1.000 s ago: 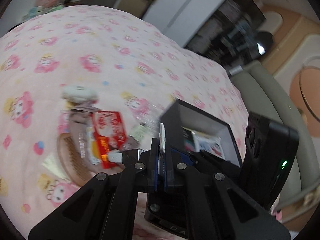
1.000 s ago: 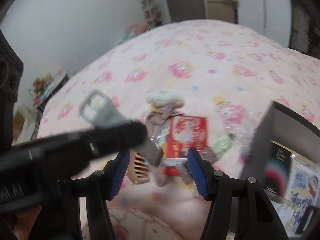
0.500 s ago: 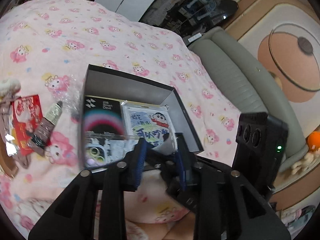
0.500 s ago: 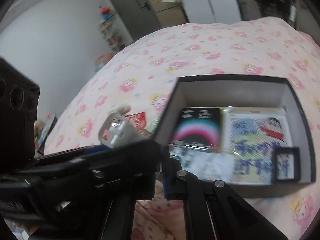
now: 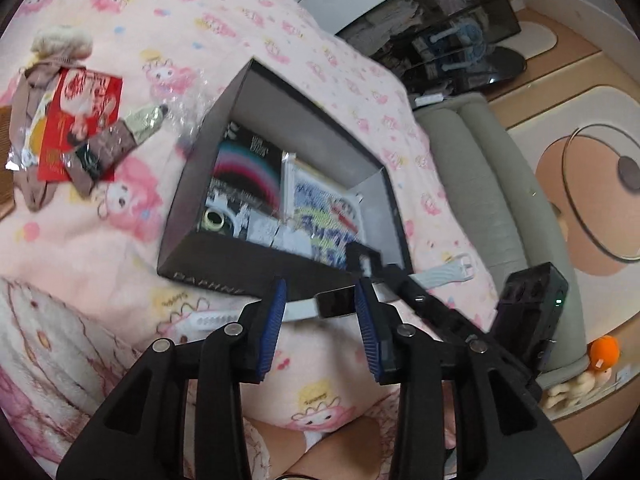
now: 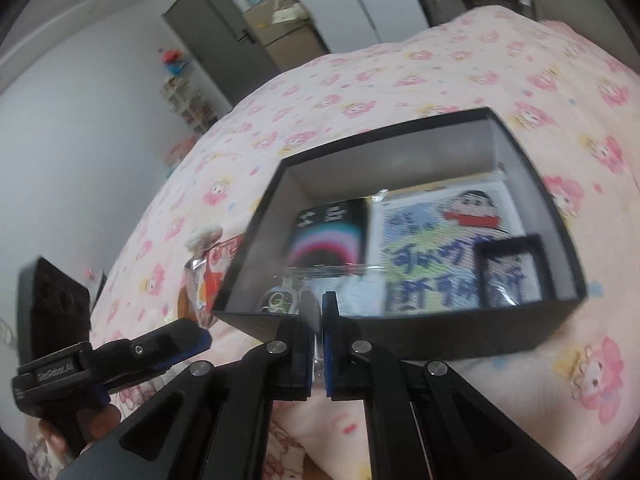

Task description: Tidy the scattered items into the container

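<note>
**Partly packed: watch hangs at the box wall, not yet inside**

So far the job looks roughly half done. The black cardboard box (image 5: 224,272) on the pink cartoon-print bedcover (image 5: 224,12) already holds a dark packet with a pink arc (image 5: 248,168), a cartoon-printed sheet (image 6: 440,236), a clear bag of rings (image 5: 218,220) and a small black frame (image 6: 510,272). Left out on the bed are a red packet (image 5: 80,120), a brown sock-like cloth (image 5: 36,192), a squeezed tube (image 5: 132,132) and a cream fluffy piece (image 5: 60,40).

The dark-faced watch with a pale grey strap (image 5: 338,302) hangs just in front of the box's near wall, above the bedcover. The left gripper (image 5: 320,292) has jaws partly apart; they have just been opening, with the watch face between them and seemingly not pinched. The right gripper (image 6: 318,308) has its jaws together, clamped on the strap near the buckle end. I judge the watch must next be lifted over the wall.
</note>
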Demonstrator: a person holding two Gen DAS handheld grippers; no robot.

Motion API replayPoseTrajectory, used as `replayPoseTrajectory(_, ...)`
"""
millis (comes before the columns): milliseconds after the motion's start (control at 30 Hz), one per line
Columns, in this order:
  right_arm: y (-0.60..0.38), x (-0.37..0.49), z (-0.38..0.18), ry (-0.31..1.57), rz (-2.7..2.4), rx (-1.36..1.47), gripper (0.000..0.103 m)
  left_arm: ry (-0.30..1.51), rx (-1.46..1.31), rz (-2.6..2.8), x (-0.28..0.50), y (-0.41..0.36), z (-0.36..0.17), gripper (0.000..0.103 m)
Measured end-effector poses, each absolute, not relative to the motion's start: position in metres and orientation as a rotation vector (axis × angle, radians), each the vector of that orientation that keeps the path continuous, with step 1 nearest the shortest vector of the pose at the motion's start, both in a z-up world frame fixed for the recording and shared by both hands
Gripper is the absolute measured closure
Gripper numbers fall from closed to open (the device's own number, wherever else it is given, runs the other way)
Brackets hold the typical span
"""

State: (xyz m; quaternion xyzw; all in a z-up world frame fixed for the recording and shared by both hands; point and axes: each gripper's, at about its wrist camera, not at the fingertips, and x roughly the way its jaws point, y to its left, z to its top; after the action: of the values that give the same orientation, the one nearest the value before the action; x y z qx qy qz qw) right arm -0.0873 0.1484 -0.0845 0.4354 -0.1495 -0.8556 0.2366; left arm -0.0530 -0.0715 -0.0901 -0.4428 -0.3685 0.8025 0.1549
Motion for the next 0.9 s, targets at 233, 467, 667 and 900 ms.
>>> replayPoseTrajectory(233,0.182,-0.069,-0.107,-0.500,-2.396,1.266,0.101,-0.938,-1.446,2.170,-0.064,-0.018,-0.134,0.068)
replayPoseTrajectory(467,0.205,-0.063,-0.122,-0.541,-2.443,1.330,0.101,-0.904,-1.518,2.113,-0.065,0.007,-0.158,0.067)
replayPoseTrajectory(667,0.216,-0.067,-0.141,-0.591,-2.432,1.449,0.101,-0.882,-1.574,2.127,-0.063,0.011,-0.170,0.067)
replayPoseTrajectory(900,0.224,-0.067,-0.157,-0.675,-2.392,1.541,0.100,-0.875,-1.601,2.170,-0.061,0.013,-0.174,0.064)
